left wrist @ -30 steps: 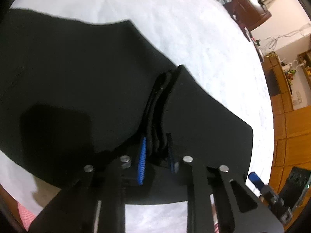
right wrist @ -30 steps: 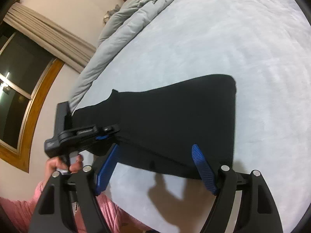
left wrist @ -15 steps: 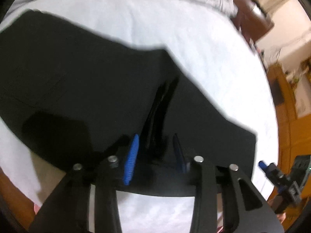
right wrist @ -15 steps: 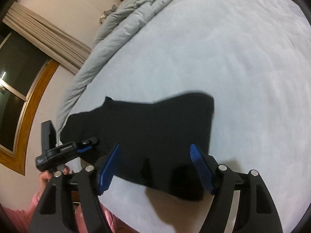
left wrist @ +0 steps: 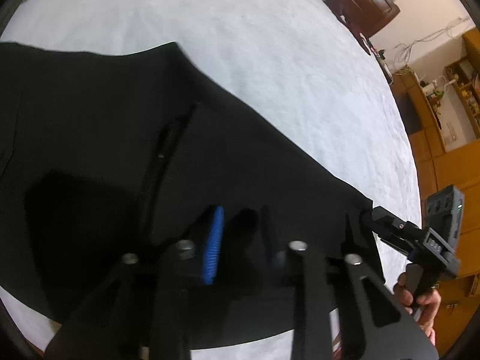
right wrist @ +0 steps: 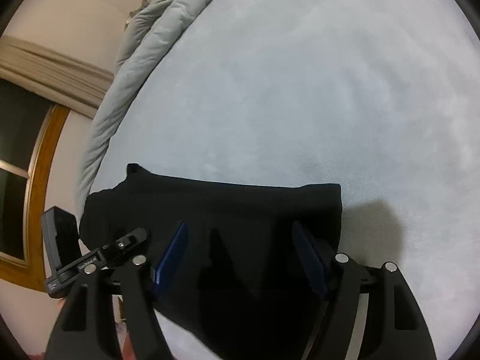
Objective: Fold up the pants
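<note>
Lying flat, black pants (right wrist: 216, 210), grey duvet (right wrist: 144, 60) beyond

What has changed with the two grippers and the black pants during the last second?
The left gripper has let go: one second ago its fingers pinched a bunched fold of the black pants; now they stand apart with nothing between them, and the fold lies flatter. The right gripper has come lower and closer over the pants' end, open as before. The pants stay spread on the white bed.
</note>
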A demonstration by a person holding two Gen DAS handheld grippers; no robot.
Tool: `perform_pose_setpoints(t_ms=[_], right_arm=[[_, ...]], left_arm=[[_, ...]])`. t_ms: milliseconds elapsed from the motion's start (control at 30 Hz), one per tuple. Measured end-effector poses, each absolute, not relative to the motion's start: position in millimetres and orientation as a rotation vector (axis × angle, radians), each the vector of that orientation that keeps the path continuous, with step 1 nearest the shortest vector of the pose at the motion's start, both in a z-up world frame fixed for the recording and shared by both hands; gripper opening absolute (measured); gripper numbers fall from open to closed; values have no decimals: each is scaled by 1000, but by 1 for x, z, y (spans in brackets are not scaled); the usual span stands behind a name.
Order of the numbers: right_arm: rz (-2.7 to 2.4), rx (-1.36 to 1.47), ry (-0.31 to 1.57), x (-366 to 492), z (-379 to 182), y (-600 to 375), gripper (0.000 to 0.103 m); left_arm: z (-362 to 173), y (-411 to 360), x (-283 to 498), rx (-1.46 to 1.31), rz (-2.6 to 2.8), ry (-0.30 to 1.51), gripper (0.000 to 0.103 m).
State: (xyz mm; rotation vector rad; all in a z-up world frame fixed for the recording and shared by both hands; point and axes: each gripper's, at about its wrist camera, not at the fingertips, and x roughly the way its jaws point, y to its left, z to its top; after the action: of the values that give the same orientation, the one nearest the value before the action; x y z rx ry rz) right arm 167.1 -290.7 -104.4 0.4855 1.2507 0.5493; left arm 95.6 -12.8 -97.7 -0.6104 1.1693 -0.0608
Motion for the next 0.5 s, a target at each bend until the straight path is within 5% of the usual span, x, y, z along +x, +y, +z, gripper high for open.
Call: perform_pose_setpoints(t_ms=[100,200,300,500], right_arm=[[553,509,1240,164,-95,-295,72],[567,498,1211,145,-75,-297,73],[600,490,1200,120,-62,-296,73],[556,487,1266,92,-89,-299,72]], left_arm=[[-95,-4,94,-651,-68,1182,23],[-84,-4,85,-626,-52,1159,47],[-72,-10,73,-569,-67,1137,57],[-86,-16,65,-531,-71,1149,58]])
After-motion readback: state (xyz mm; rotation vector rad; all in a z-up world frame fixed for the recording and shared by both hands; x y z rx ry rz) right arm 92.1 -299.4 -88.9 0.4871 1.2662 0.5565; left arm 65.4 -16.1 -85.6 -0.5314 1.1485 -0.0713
